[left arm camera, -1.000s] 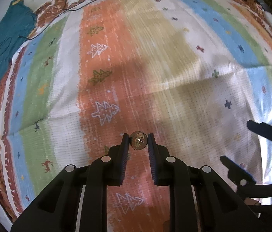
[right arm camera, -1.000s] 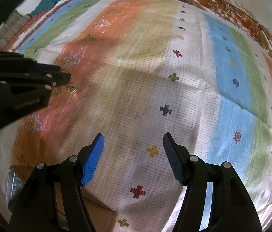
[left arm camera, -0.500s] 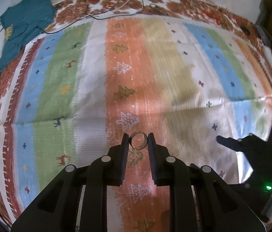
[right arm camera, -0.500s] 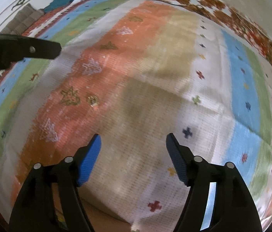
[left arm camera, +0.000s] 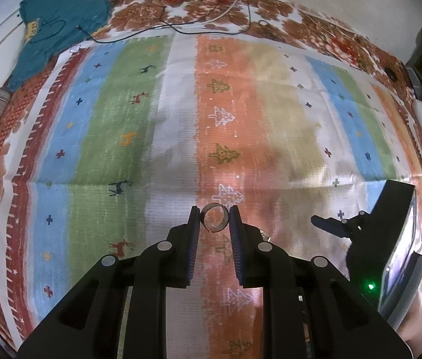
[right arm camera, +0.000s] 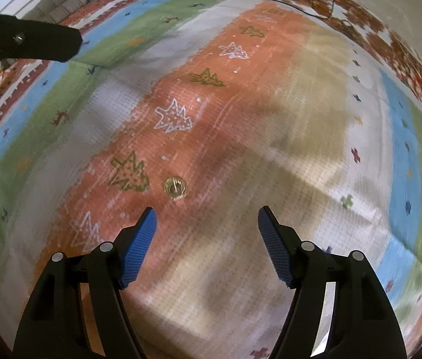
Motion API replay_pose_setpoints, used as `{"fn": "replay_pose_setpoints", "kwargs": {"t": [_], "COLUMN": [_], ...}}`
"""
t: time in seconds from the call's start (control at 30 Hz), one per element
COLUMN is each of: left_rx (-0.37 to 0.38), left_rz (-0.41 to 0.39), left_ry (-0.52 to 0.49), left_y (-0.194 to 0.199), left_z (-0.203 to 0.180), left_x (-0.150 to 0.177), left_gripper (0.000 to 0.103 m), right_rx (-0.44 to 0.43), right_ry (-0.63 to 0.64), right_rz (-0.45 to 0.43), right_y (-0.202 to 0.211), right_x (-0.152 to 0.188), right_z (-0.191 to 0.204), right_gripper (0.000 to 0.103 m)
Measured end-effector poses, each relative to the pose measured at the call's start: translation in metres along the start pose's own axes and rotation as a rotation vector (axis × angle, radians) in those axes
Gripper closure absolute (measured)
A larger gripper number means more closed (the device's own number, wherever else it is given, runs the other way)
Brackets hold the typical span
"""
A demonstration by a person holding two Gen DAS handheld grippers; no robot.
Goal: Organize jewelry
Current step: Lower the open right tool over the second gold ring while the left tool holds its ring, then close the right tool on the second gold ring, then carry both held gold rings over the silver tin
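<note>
Silver ring clamped in left tongs, right tongs apart w/ nothing between, gold earring maybe, on rug

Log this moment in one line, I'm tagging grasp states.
left claw: shut on ring, off the cloth | right claw: open, empty | gold piece: on orange stripe, ahead of right claw

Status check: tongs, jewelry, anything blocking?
Left tongs shut on a ring, clear of the striped cloth. Right tongs open, empty, above a gold earring on the cloth. Nothing blocking.
</note>
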State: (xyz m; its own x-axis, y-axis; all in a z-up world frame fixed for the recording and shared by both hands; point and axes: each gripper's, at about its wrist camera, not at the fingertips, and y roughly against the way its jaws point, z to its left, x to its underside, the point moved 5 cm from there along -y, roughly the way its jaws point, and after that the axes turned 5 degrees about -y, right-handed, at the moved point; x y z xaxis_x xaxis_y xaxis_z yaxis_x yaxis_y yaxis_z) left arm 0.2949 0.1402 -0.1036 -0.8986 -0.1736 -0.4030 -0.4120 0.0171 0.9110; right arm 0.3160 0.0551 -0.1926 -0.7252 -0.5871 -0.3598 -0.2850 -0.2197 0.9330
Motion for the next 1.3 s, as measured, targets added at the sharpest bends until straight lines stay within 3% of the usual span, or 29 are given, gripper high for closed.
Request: {"fn": "replay_pose_setpoints", "kwargs": {"t": [0.7, 0.87, 0.97, 1.03, 1.3], "left_rx": [0.012, 0.009, 0.009, 0.006, -0.004], "left_rz": [0.006, -0.001, 0.0, 0.0, -0.013], "left_ry": [0.029, 0.022, 0.019, 0.012, -0.005], "left_y": [-0.001, -0.002, -0.002, -0.001, 0.005], "left_z": [0.013, 0.012, 0.011, 0.01, 0.003], "left_x": [-0.002, -0.001, -0.001, 0.0, 0.001], "left_gripper": [0.083, 0.083, 0.083, 0.083, 0.083], "right_rx": [-0.03, -0.032, -0.035, -0.035, 0.007], "right_ry": [-0.015, -0.009, -0.01, -0.008, -0.03], "right_rz": [0.09, 0.093, 0.102, 0.11, 0.069], "right_y": [-0.039, -0.04, -0.04, -0.039, -0.027], "right_x": [-0.028, -0.031, -0.03, -0.03, -0.022], "right_z": [0.014, 0.021, 0.027, 0.03, 0.028], "right_gripper": [0.033, 0.049, 0.066, 0.083, 0.087]}}
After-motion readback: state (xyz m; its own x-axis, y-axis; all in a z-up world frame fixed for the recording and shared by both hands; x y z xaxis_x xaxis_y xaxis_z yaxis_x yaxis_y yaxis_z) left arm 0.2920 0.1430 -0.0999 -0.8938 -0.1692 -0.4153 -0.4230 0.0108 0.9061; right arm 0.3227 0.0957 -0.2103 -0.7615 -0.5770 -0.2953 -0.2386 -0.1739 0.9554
